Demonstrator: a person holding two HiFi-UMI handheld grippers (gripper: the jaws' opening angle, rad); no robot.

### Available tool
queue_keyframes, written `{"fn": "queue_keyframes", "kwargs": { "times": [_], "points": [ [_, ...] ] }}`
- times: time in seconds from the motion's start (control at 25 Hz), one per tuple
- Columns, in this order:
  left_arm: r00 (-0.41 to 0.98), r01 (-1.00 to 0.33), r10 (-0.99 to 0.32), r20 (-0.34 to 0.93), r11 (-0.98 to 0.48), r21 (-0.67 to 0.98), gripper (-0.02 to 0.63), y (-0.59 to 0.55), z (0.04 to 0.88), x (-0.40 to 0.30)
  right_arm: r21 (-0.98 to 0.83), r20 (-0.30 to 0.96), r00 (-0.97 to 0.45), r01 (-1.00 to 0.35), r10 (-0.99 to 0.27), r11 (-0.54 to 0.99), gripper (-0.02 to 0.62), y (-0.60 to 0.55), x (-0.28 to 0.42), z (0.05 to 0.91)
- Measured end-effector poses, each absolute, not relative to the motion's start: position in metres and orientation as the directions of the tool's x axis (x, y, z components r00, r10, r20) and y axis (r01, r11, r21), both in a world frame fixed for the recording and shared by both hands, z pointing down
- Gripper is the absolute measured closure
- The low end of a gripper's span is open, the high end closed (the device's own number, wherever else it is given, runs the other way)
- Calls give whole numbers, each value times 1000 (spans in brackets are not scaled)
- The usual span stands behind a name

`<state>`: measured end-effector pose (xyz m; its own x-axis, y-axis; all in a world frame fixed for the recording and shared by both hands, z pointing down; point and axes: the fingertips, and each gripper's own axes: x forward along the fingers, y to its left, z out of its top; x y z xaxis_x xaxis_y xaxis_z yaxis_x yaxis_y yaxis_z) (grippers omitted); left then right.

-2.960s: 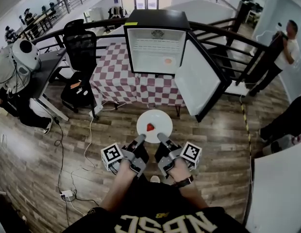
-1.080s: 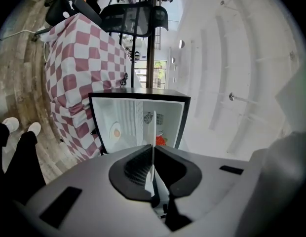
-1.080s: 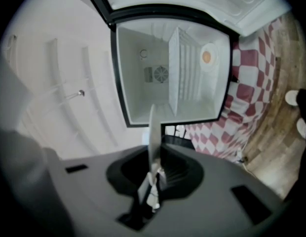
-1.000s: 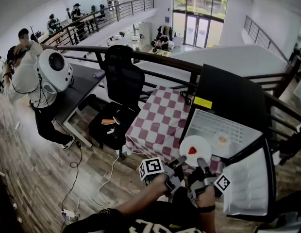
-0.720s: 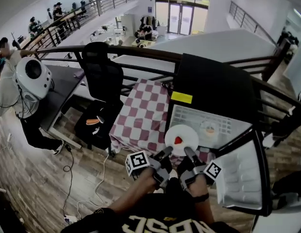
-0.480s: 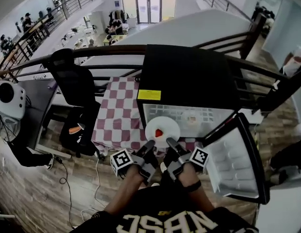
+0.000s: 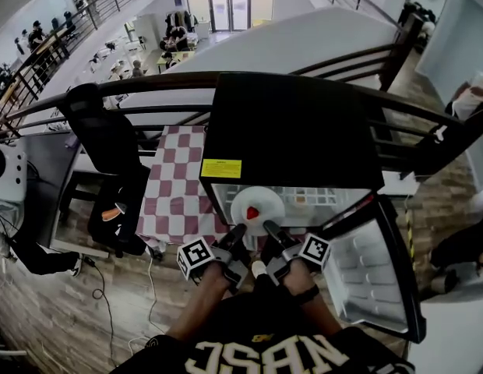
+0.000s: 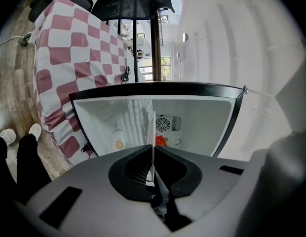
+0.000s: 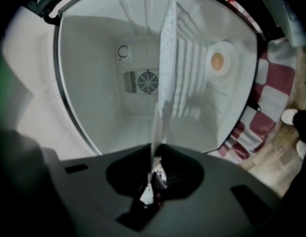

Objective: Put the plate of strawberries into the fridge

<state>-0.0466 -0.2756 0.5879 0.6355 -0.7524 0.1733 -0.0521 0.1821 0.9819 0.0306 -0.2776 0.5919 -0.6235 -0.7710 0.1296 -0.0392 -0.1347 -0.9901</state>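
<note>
White plate (image 7: 274, 200) in both grippers (image 7: 240, 230) (image 7: 267, 227) (clamped).

Red-checked tablecloth (image 7: 173, 197) beside a black office chair (image 7: 105, 135); dark railing (image 7: 148, 83) behind; seemingly wooden floor (image 7: 47, 318) below.

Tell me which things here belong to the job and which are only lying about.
Job: plate, strawberry, fridge, left tool, right tool, both shut on the plate.
Lying about: chair, checked cloth, dish inside the fridge.
</note>
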Motion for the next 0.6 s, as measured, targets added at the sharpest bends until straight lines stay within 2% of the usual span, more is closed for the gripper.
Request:
{"fn": "queue_keyframes", "kwargs": {
  "times": [0.6],
  "points": [
    [606,-65,-768,206,211,975,575,-315,612,-27,-990,132,-585,-40,-800,-133,552,-325,56,620]
  ]
}}
